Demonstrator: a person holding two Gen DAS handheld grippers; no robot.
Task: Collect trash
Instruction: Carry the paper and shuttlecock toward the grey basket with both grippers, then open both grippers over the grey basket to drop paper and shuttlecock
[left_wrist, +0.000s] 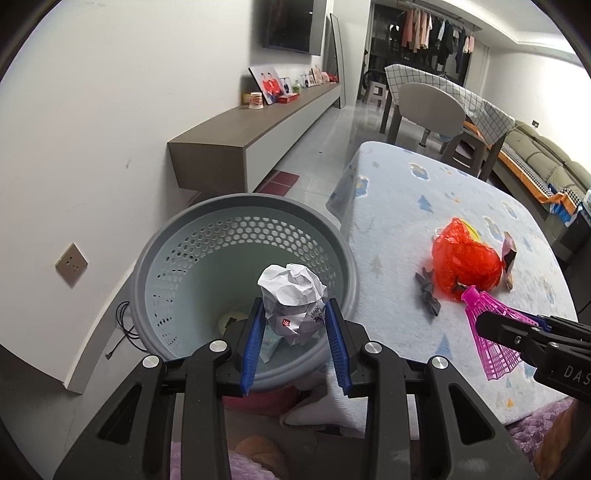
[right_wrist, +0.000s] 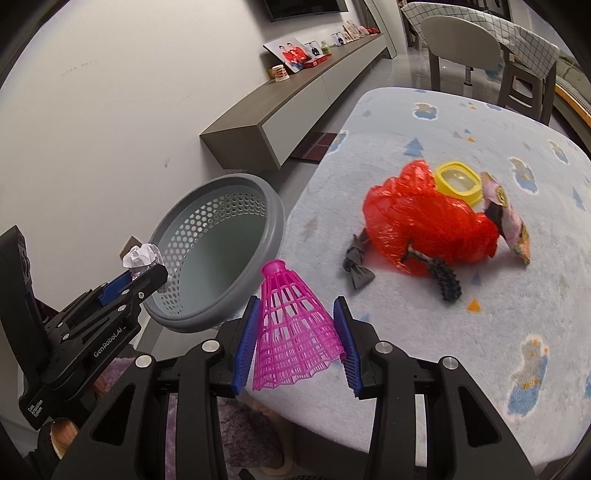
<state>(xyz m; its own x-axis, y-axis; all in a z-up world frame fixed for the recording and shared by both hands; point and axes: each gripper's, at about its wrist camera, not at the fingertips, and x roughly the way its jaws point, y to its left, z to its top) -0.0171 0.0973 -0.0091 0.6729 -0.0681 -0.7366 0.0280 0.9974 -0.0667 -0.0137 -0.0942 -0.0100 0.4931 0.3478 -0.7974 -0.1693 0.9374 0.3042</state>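
Crumpled paper ball (left_wrist: 291, 301) white, small red mark and black print on it. Bin (left_wrist: 243, 266) grey rim, pale blue-green inside, wall with a honeycomb hole pattern. Shuttlecock (right_wrist: 291, 328) bright pink, open lattice skirt. Plastic bag (right_wrist: 424, 225) red-orange, translucent. Lid (right_wrist: 458, 182) yellow rim, clear-ish centre. Snack packet (right_wrist: 506, 218) pale pink with dark and orange print. Small wrapper (right_wrist: 356, 264) dark grey. Counter (right_wrist: 480, 314) cover light blue fleece with blue trees, white-blue cartoon figures, orange bits. Gripper fingers (right_wrist: 245, 343) blue ribbed pads on black frames, silver bolts.
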